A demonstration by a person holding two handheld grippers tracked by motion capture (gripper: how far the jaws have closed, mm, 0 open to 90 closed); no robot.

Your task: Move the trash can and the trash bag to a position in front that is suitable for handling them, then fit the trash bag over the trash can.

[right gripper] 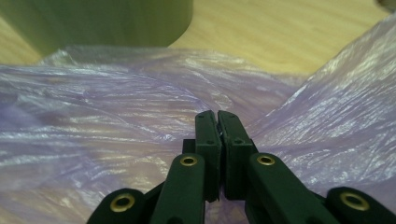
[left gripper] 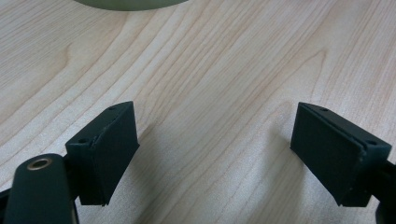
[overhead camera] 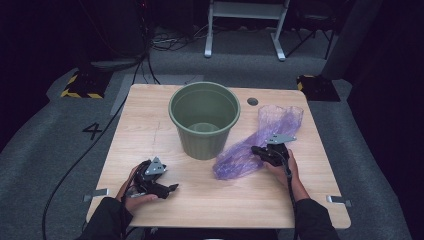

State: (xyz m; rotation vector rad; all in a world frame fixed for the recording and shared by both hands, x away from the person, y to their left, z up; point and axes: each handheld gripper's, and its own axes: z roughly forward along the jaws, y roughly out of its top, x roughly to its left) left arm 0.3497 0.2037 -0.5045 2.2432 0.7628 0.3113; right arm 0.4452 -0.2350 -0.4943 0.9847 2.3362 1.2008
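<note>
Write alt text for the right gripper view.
The right claw, its two black jaws pressed together, pinches a crinkled translucent purple plastic bag that spreads across the light wooden table. The base of a green plastic bucket stands behind the bag.

- You can read one mark: a dark figure "4" (overhead camera: 92,131) on the grey floor mat (overhead camera: 50,145) to the left of the table (overhead camera: 150,115), as the high view shows it.
- You will find no lettering on the yellow-and-black striped block (overhead camera: 80,86) beyond the table's far left corner; it carries warning stripes and nothing else.
- You have no label, brand or number to read in the left gripper view or the right gripper view.
</note>
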